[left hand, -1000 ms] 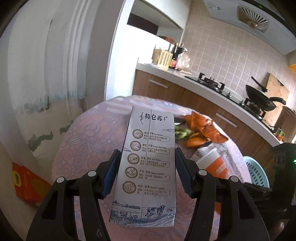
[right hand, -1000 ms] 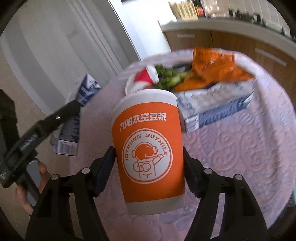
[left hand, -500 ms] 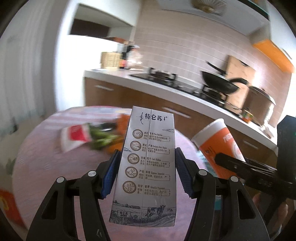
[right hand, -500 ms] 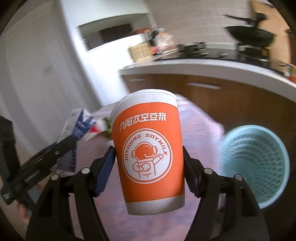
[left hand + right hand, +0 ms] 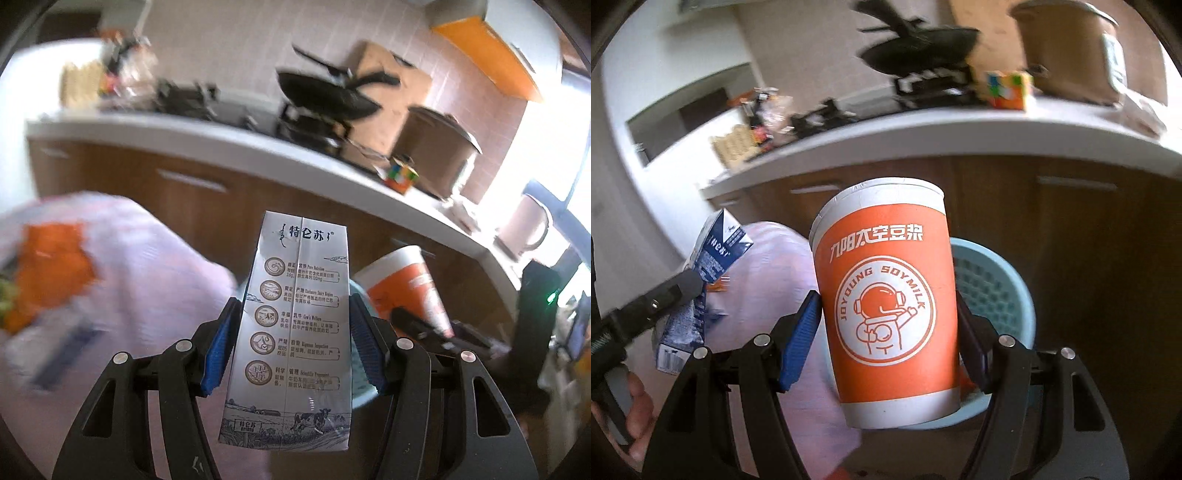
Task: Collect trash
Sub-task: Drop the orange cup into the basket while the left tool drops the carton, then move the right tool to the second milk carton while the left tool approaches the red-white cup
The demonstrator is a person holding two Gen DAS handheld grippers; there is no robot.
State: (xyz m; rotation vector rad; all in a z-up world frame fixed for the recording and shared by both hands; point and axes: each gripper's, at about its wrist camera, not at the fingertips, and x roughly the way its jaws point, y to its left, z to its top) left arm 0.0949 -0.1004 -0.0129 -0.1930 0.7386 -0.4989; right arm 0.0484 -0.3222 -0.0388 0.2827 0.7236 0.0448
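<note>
A home kitchen.
A white worktop (image 5: pixel 229 147) over brown cabinets (image 5: pixel 192 206) runs across from 9 to 3 o'clock; on it a black wok (image 5: pixel 325 96) sits on a gas hob (image 5: pixel 192 99) at 12, before a tiled wall (image 5: pixel 229 44), with a kettle (image 5: pixel 524 229) at 3.

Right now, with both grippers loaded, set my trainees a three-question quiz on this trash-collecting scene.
1. True or false: the left gripper holds a milk carton.
2. What does the right gripper hold?
A) orange soymilk cup
B) wok
C) Rubik's cube
3. Fill in: behind the cup sits a light blue ___.

Key: 1 true; 2 A; 3 basket.
</note>
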